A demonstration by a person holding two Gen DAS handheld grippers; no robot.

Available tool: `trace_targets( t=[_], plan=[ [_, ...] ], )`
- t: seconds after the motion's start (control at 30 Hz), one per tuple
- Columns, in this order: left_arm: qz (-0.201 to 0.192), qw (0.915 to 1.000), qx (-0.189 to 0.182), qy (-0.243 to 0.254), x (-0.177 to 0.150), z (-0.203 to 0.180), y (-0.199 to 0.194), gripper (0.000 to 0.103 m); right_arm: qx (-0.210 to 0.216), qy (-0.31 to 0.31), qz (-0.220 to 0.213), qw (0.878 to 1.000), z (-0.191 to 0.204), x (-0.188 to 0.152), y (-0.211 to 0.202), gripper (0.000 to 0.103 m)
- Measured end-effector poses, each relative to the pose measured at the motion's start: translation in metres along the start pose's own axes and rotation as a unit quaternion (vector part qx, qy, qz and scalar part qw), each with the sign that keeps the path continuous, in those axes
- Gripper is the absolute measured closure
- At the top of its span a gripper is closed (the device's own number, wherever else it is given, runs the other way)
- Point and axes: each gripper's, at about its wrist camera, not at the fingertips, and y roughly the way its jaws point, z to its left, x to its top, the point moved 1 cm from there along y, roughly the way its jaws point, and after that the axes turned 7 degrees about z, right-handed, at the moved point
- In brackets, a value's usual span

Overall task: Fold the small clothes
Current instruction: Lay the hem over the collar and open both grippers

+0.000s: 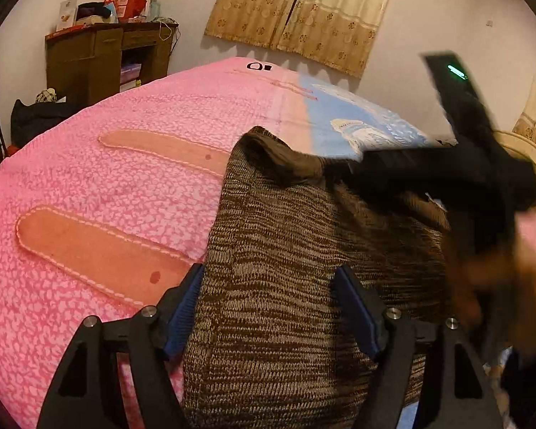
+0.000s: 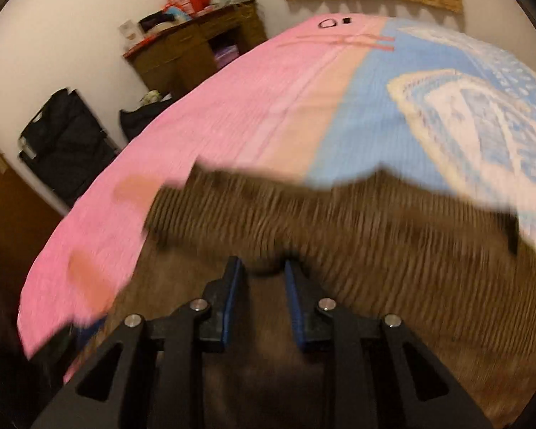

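The brown knitted garment (image 1: 286,268) lies on the bed (image 1: 89,186), straddling the line where the pink cover meets the blue patterned one, nearer the close edge than the far edge by the curtained wall. The fold looks to be under way, not finished: in the left wrist view the far part of the knit is raised and turned over on itself in a dark hump, while the near part lies flat on the cover. The left gripper (image 1: 268,307) stands wide open above the flat near part, its blue pads apart on either side of the cloth and not pressing it. The right gripper (image 2: 262,268) is narrowed on a pinch of the brown fabric and seems to be carrying that edge across; its own view is smeared, so how firm the pinch is I cannot tell for sure. What is left, as I judge it: laying the lifted part down squarely, smoothing it, and probably one more fold to make a neat packet
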Motion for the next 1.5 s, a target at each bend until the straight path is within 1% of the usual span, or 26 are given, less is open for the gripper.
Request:
trace_targets(
  t=[0.07,0.1,0.2,0.3,0.4,0.43,0.5,0.53,0.63,0.73,0.77,0.83,0.9,0.93,1.03,1.07,1.1,1.13,1.17,1.23,1.27,1.3,1.33,1.37,1.43,1.5],
  plan=[
    [-0.001,1.0,-0.001,0.0,-0.002,0.0,-0.001,0.029,-0.03,0.003,-0.014,0.999,-0.007,0.024,0.005,0.076],
    [-0.002,1.0,-0.003,-0.001,-0.002,0.0,-0.001,0.029,-0.032,0.018,-0.023,0.999,-0.015,0.035,0.006,0.075],
    [-0.005,0.9998,-0.015,-0.007,-0.005,0.005,-0.003,0.029,-0.013,0.054,-0.043,0.998,-0.027,0.047,-0.003,0.073],
    [-0.007,0.9997,-0.02,-0.01,-0.004,0.007,-0.004,0.029,0.005,0.045,-0.051,0.998,-0.017,0.033,-0.015,0.071],
    [-0.009,0.9995,-0.027,-0.014,-0.004,0.01,-0.005,0.029,0.025,0.023,-0.05,0.998,-0.001,0.011,-0.02,0.071],
    [-0.01,0.9993,-0.031,-0.018,-0.003,0.012,-0.005,0.029,0.027,0.015,-0.044,0.999,0.005,0.001,-0.021,0.071],
    [-0.012,0.999,-0.036,-0.022,-0.003,0.012,-0.006,0.029,0.034,0.0,-0.022,0.999,0.01,-0.007,-0.014,0.071],
    [-0.013,0.9989,-0.038,-0.024,-0.003,0.013,-0.006,0.029,0.034,-0.012,-0.004,0.999,0.017,-0.012,-0.007,0.072],
    [-0.014,0.9989,-0.038,-0.023,-0.002,0.013,-0.007,0.029,0.022,-0.03,0.012,0.999,0.023,0.002,0.014,0.071],
    [-0.014,0.999,-0.037,-0.022,-0.002,0.014,-0.007,0.029,0.025,-0.025,-0.002,0.999,0.033,0.032,0.027,0.071],
    [-0.014,0.9989,-0.038,-0.022,-0.003,0.017,-0.007,0.029,0.029,-0.019,-0.013,0.999,0.034,0.047,0.03,0.071],
    [-0.015,0.9988,-0.041,-0.023,-0.003,0.017,-0.006,0.029,0.053,0.002,-0.02,0.998,0.028,0.062,0.032,0.071],
    [-0.015,0.9986,-0.044,-0.025,-0.003,0.018,-0.006,0.029,0.078,0.033,-0.027,0.996,0.018,0.062,0.028,0.071],
    [-0.016,0.9985,-0.045,-0.025,-0.005,0.019,-0.006,0.029,0.082,0.039,-0.032,0.995,0.011,0.053,0.021,0.071],
    [-0.016,0.9985,-0.046,-0.026,-0.005,0.021,-0.006,0.029,0.052,0.039,-0.04,0.997,-0.005,0.021,-0.002,0.071],
    [-0.016,0.9985,-0.046,-0.026,-0.004,0.023,-0.006,0.029,0.04,0.046,-0.045,0.997,-0.016,0.0,-0.014,0.071],
    [-0.016,0.9985,-0.045,-0.025,-0.004,0.023,-0.006,0.029,0.032,0.051,-0.046,0.997,-0.024,-0.01,-0.021,0.071],
    [-0.015,0.9986,-0.044,-0.024,-0.004,0.023,-0.005,0.029,0.013,0.059,-0.046,0.997,-0.036,-0.027,-0.032,0.071],
    [-0.014,0.9988,-0.041,-0.023,-0.004,0.023,-0.005,0.029,-0.018,0.07,-0.047,0.996,-0.052,-0.047,-0.045,0.071],
    [-0.013,0.9991,-0.036,-0.02,-0.004,0.019,-0.004,0.029,-0.07,0.081,-0.051,0.993,-0.073,-0.073,-0.067,0.071],
    [-0.012,0.9992,-0.034,-0.018,-0.004,0.017,-0.003,0.029,-0.106,0.091,-0.056,0.989,-0.088,-0.095,-0.084,0.068],
    [-0.012,0.9993,-0.032,-0.017,-0.004,0.015,-0.003,0.029,-0.124,0.104,-0.059,0.985,-0.099,-0.113,-0.097,0.064],
    [-0.011,0.9993,-0.031,-0.017,-0.003,0.014,-0.002,0.029,-0.134,0.121,-0.059,0.982,-0.111,-0.132,-0.109,0.057],
    [-0.009,0.9993,-0.031,-0.017,-0.003,0.012,-0.002,0.029,-0.139,0.136,-0.059,0.979,-0.122,-0.151,-0.119,0.058],
    [-0.006,0.9994,-0.03,-0.015,-0.002,0.011,-0.003,0.029,-0.138,0.137,-0.085,0.977,-0.132,-0.184,-0.139,0.062],
    [0.002,0.9998,-0.02,-0.005,-0.004,0.007,-0.004,0.029,-0.16,0.141,-0.064,0.975,-0.134,-0.208,-0.148,0.063]
  ],
)
